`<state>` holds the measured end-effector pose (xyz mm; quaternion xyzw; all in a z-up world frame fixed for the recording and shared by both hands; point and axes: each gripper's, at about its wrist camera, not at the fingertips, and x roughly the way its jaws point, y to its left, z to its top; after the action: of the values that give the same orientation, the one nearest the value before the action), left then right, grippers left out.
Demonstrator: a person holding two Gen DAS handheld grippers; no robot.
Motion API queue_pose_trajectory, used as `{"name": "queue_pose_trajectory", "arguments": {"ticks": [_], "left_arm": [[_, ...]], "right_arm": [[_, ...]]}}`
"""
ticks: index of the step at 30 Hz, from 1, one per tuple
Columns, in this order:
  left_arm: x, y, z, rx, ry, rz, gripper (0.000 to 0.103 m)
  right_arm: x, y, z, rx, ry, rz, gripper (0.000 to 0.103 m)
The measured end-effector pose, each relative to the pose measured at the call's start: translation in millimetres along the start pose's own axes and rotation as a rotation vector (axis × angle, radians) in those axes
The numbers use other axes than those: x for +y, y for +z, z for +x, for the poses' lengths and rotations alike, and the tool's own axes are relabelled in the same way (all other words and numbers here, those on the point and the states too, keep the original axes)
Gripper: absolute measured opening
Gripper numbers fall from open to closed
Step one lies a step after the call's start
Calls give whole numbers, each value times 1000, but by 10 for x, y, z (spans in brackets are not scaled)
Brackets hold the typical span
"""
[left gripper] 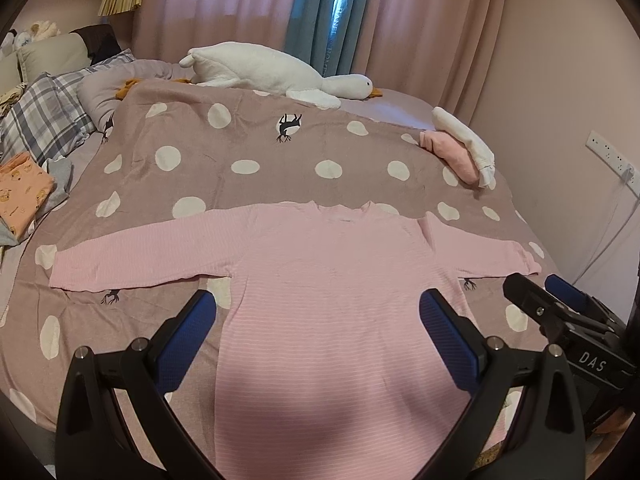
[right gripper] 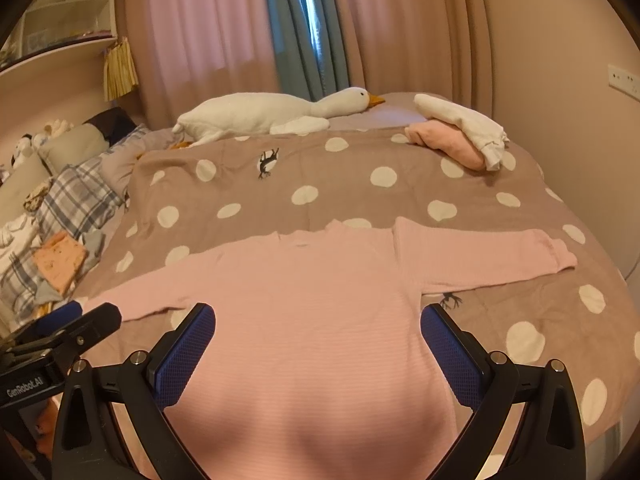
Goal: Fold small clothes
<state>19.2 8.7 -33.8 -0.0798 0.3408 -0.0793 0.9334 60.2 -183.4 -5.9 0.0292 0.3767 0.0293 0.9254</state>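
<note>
A pink long-sleeved striped top (left gripper: 332, 280) (right gripper: 304, 304) lies flat on the spotted blanket, front up, both sleeves spread sideways and the neckline facing away from me. My left gripper (left gripper: 318, 314) hovers open above the top's lower body, nothing between its blue pads. My right gripper (right gripper: 318, 326) is open too, over the same lower part and slightly to the right. Each gripper shows at the other view's edge: the right one (left gripper: 548, 292) at the far right, the left one (right gripper: 80, 316) at the far left.
A white goose plush (left gripper: 276, 70) (right gripper: 276, 114) lies along the far side of the bed. Folded pink and white clothes (left gripper: 464, 146) (right gripper: 464, 132) are stacked at the far right. An orange printed garment (left gripper: 20, 192) and plaid pillows (left gripper: 44, 112) sit at the left.
</note>
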Motion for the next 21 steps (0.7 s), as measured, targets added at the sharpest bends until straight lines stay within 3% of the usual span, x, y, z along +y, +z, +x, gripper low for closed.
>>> {"name": "queue_pose_trajectory", "arguments": {"ticks": [21], "left_arm": [[39,-23,52,16,11,-6,102]], "right_arm": [[44,-50,67,8,16,13,102]]}}
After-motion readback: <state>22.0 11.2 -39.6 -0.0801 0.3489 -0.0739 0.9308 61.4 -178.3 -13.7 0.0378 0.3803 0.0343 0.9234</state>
